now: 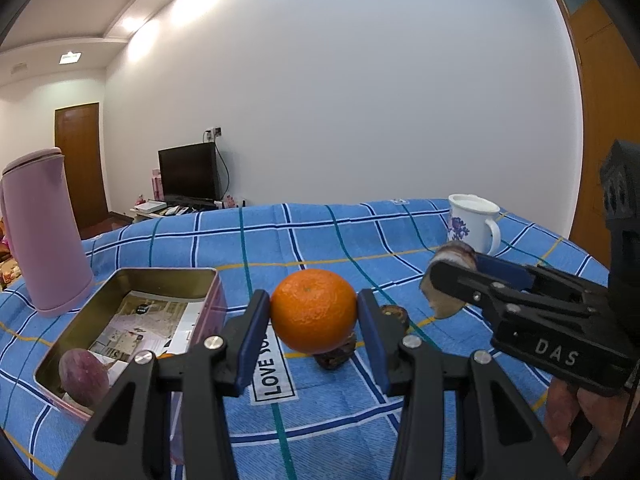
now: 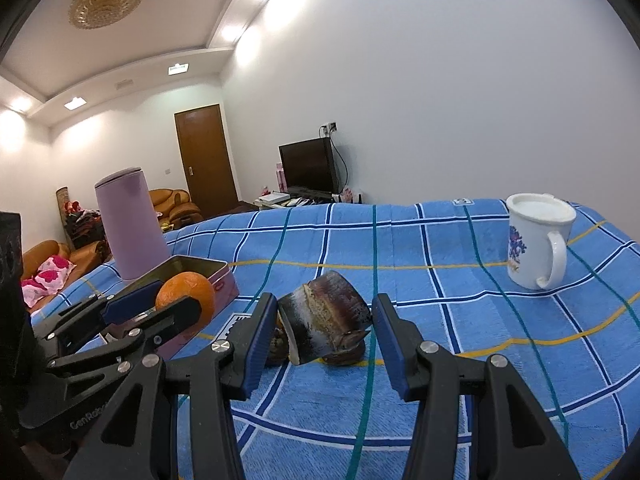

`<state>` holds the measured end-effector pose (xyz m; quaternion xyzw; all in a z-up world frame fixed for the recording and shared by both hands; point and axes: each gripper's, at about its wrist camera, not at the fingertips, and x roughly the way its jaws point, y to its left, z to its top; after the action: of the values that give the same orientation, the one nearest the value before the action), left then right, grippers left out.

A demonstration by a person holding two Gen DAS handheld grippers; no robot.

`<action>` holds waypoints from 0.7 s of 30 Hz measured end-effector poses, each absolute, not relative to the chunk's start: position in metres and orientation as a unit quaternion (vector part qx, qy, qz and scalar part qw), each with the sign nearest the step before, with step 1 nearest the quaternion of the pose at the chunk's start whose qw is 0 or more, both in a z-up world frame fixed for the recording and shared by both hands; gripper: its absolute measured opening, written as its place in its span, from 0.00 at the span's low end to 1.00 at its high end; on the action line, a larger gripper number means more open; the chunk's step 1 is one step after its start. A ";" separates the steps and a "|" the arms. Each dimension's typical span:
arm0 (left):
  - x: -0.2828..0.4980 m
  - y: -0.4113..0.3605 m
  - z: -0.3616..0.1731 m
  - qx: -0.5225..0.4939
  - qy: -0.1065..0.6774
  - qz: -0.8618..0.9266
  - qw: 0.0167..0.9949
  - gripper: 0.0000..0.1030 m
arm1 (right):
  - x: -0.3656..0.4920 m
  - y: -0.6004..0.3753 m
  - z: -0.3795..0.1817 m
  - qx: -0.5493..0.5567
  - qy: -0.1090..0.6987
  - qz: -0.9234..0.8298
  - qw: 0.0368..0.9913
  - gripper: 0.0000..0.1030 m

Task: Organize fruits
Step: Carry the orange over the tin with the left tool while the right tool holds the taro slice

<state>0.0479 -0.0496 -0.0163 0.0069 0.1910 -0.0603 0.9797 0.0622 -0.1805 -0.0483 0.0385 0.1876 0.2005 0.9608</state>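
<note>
My left gripper [image 1: 314,316] is shut on an orange [image 1: 314,310], held just above the blue checked cloth [image 1: 360,248]. In the right wrist view the same gripper [image 2: 176,300] and orange [image 2: 188,284] hang beside the tin's right wall. My right gripper [image 2: 325,320] is shut on a brown fruit piece [image 2: 324,320] with a whitish bloom, lifted off the cloth. In the left wrist view that gripper [image 1: 452,276] and piece [image 1: 444,306] are to the orange's right. An open pink tin [image 1: 132,280] at the left holds a purple fruit [image 1: 84,376].
Small dark fruit bits [image 1: 336,356] lie on the cloth under the orange. A tall pink jug [image 1: 44,232] stands behind the tin. A white flowered mug [image 2: 536,240] sits far right. A person's hand [image 1: 560,420] holds the right gripper's handle.
</note>
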 end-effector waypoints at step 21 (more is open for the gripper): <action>0.051 -0.024 -0.019 0.001 0.202 -0.042 0.979 0.46 | 0.092 -0.149 -0.055 0.053 0.221 0.215 0.950 0.50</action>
<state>0.0514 -0.0240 -0.0192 0.0010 0.2017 -0.0416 0.9786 0.0916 -0.1489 -0.0546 0.0531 0.2209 0.2150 0.9498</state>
